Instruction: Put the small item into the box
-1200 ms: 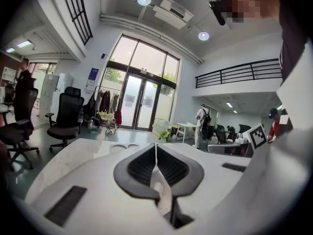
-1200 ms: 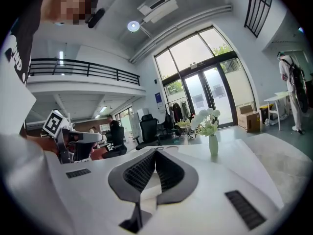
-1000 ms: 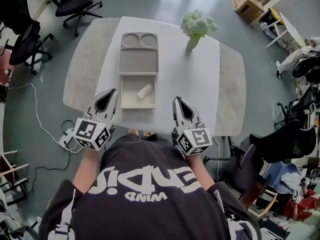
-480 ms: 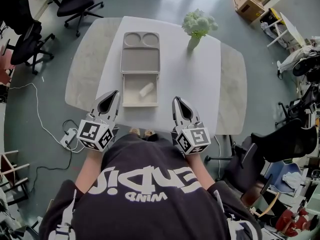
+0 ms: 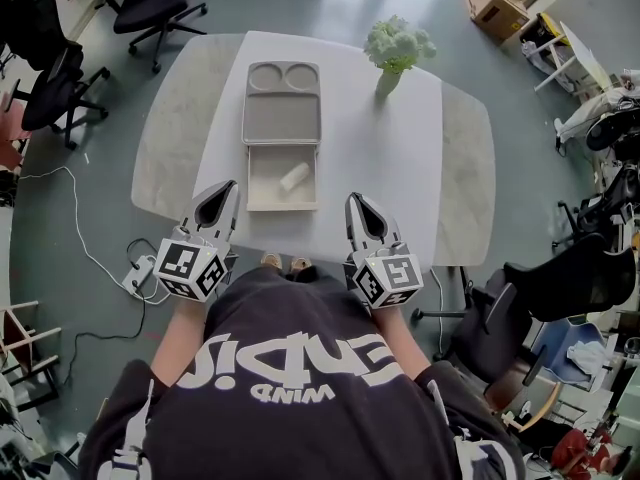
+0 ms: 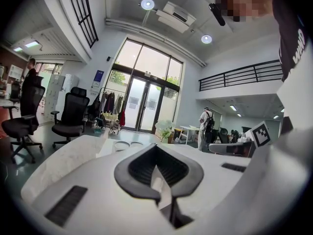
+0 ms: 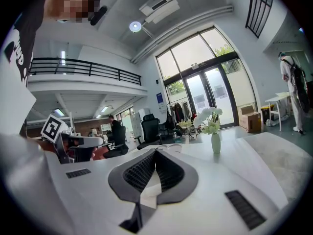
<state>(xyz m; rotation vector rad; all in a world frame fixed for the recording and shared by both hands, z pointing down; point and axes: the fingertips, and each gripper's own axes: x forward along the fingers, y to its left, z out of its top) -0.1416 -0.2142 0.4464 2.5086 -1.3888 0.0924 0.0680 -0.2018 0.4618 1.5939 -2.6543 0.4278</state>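
Note:
A beige box (image 5: 281, 204) lies open on the white table (image 5: 400, 158), its lid (image 5: 282, 105) folded back away from me. A small pale cylinder (image 5: 293, 178) rests inside the box. My left gripper (image 5: 224, 187) is held at the table's near edge, left of the box, jaws shut and empty. My right gripper (image 5: 354, 201) is held at the near edge to the right of the box, also shut with nothing in it. In the left gripper view only the lid's round hollows (image 6: 128, 144) show past the shut gripper (image 6: 155, 150). The right gripper view shows that gripper (image 7: 156, 153) shut.
A vase of white flowers (image 5: 392, 56) (image 7: 213, 131) stands at the table's far right. Office chairs (image 5: 152, 10) stand on the floor at the far left, cardboard boxes (image 5: 497, 0) at the far right. A power strip with cable (image 5: 135, 271) lies on the floor left of me.

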